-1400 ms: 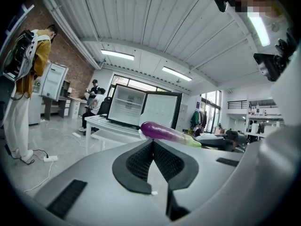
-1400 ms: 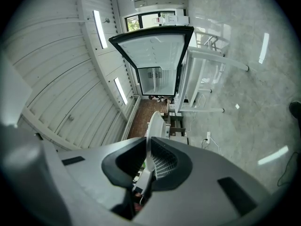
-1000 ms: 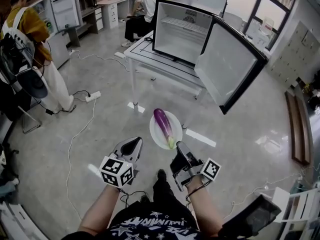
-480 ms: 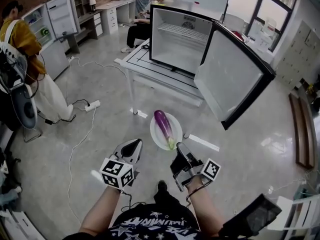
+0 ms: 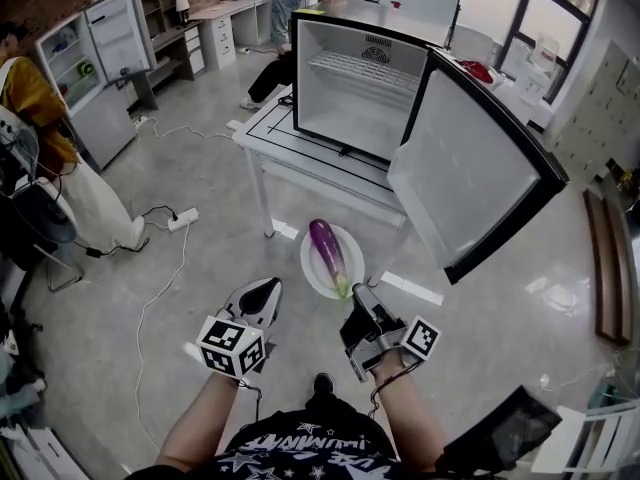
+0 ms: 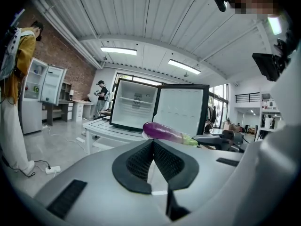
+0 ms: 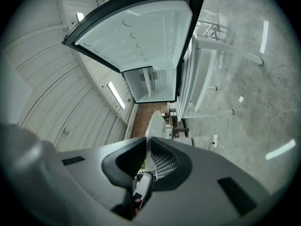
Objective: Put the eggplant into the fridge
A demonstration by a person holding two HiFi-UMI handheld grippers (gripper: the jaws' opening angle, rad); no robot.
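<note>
A purple eggplant with a green stem lies on a white plate held in the air in front of me. My right gripper is shut on the plate's near rim; the plate's edge shows between its jaws in the right gripper view. The left gripper is shut and holds nothing, just left of the plate. From it the eggplant shows just past the jaws. The small black fridge stands on a white table ahead, its door swung wide to the right.
A person stands at the left by a cable and power strip on the floor. Another person sits at a desk behind the fridge. A tall white fridge stands open at the back left. A bench runs along the right.
The fridge and table have come closer and lower in the head view. Both grippers, the plate and the eggplant keep the same hold and pose.
</note>
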